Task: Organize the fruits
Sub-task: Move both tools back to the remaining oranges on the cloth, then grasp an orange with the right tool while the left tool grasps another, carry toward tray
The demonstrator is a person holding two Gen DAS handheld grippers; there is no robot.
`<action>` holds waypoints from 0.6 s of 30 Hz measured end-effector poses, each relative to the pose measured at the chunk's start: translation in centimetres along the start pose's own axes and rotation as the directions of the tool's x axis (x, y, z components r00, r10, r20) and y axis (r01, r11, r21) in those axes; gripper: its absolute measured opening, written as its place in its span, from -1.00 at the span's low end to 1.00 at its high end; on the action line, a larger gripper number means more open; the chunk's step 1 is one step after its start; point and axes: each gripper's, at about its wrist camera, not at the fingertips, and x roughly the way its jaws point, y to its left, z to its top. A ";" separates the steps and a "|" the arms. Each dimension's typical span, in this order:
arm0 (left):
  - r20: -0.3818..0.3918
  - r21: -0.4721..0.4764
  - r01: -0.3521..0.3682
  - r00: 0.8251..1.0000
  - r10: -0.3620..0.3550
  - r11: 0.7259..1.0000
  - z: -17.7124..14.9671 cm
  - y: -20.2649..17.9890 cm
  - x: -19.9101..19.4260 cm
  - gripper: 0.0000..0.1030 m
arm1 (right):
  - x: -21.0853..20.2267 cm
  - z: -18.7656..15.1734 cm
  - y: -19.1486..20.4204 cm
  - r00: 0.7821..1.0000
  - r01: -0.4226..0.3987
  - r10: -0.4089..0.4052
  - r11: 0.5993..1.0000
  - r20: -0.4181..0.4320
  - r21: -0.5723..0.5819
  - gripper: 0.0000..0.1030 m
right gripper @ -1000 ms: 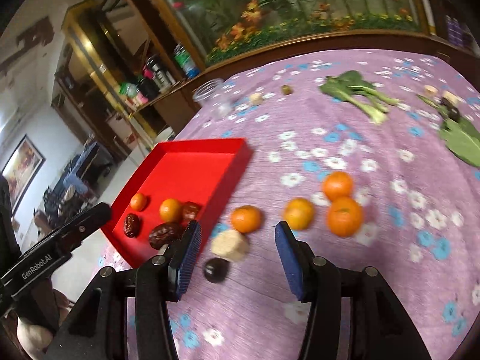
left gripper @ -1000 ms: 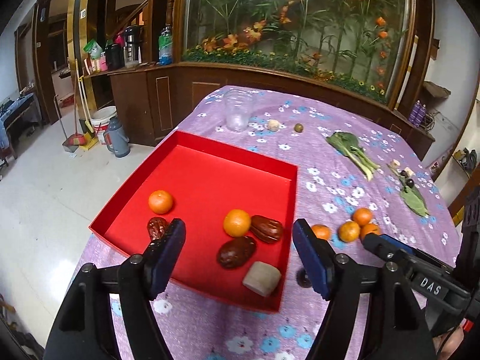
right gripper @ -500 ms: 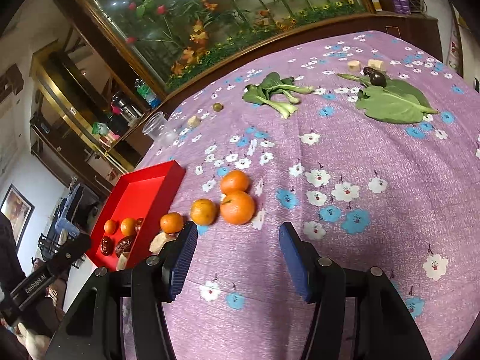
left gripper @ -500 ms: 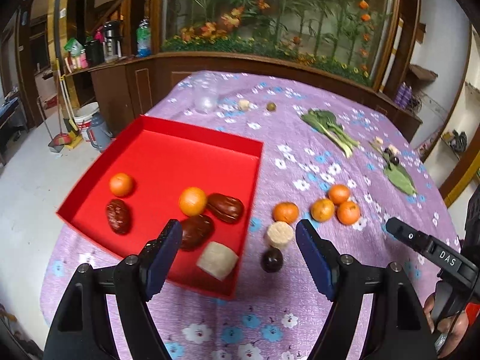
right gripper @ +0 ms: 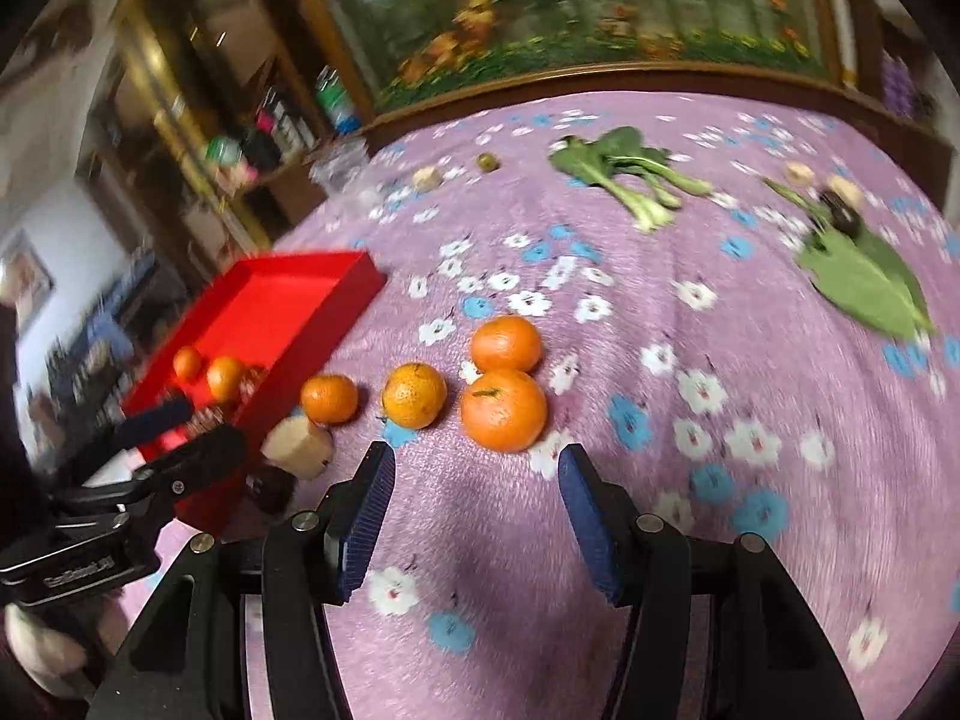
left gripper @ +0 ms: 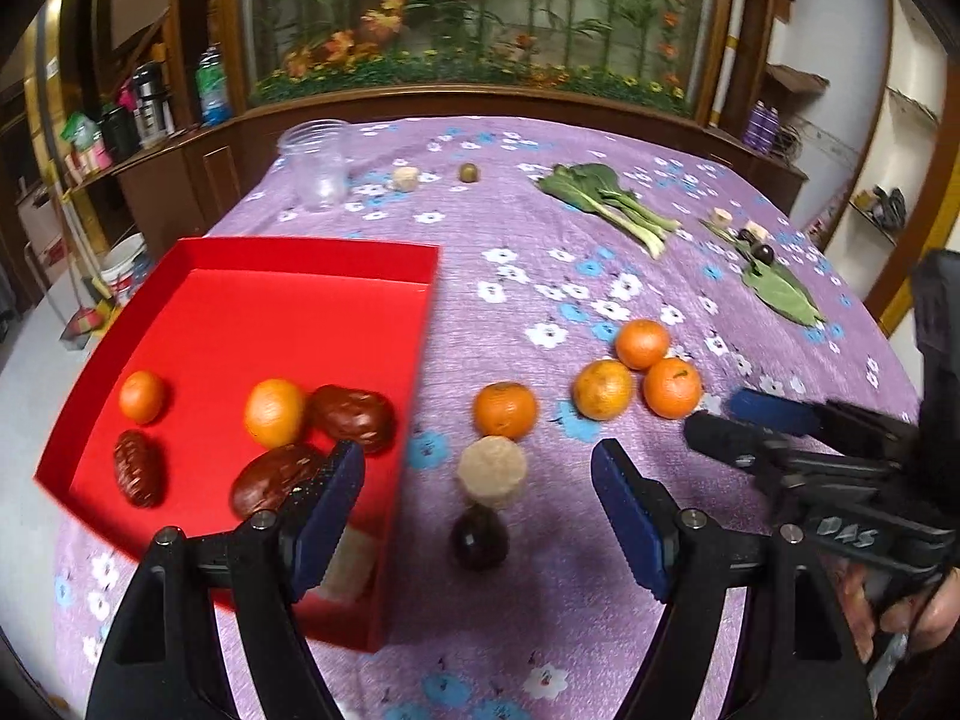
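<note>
A red tray [left gripper: 312, 312] at the left holds two small oranges [left gripper: 274, 411], three dark red dates [left gripper: 354, 411] and a tan piece. On the cloth lie several oranges [left gripper: 504, 410], a tan round piece [left gripper: 492, 471] and a dark plum [left gripper: 479, 537]. My left gripper [left gripper: 477, 513] is open and empty, straddling the plum. My right gripper [right gripper: 477, 507] is open and empty, just short of the nearest big orange [right gripper: 503, 410]; it also shows in the left wrist view [left gripper: 744, 420]. The tray also shows in the right wrist view [right gripper: 270, 312].
Purple flowered tablecloth [left gripper: 540, 276]. At the back stand a clear plastic cup [left gripper: 316, 165], a small tan piece [left gripper: 405, 178] and a green fruit [left gripper: 468, 171]. Bok choy [left gripper: 606, 198] and a big leaf [left gripper: 780, 294] with dark berries lie at the right.
My left gripper has moved right, from over the tray to over the plum. My right gripper has swung back toward the group of oranges and come closer to them.
</note>
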 end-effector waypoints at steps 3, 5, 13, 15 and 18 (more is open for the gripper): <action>-0.003 0.032 0.028 1.000 -0.028 0.999 0.9 -0.6 0.6 0.50 | 1.5 0.5 0.5 0.998 0.054 -0.056 0.995 -0.022 -0.088 0.19; 0.005 0.060 0.049 0.999 -0.050 0.997 1.5 -1.1 1.0 0.49 | 2.2 0.9 0.7 0.997 0.073 -0.076 0.990 -0.024 -0.120 0.17; -0.057 0.099 0.129 0.991 -0.124 0.987 3.5 -2.7 4.4 0.21 | 4.2 1.6 0.8 0.994 0.091 -0.099 0.982 -0.042 -0.163 -0.23; -0.083 0.099 0.143 0.987 -0.135 0.985 3.7 -3.1 5.4 0.14 | 4.3 1.6 0.7 0.995 0.085 -0.093 0.983 -0.041 -0.161 -0.23; -0.112 0.120 0.148 0.985 -0.135 0.982 3.9 -4.0 6.6 0.05 | 4.0 1.6 0.3 0.995 0.080 -0.088 0.986 -0.044 -0.145 -0.23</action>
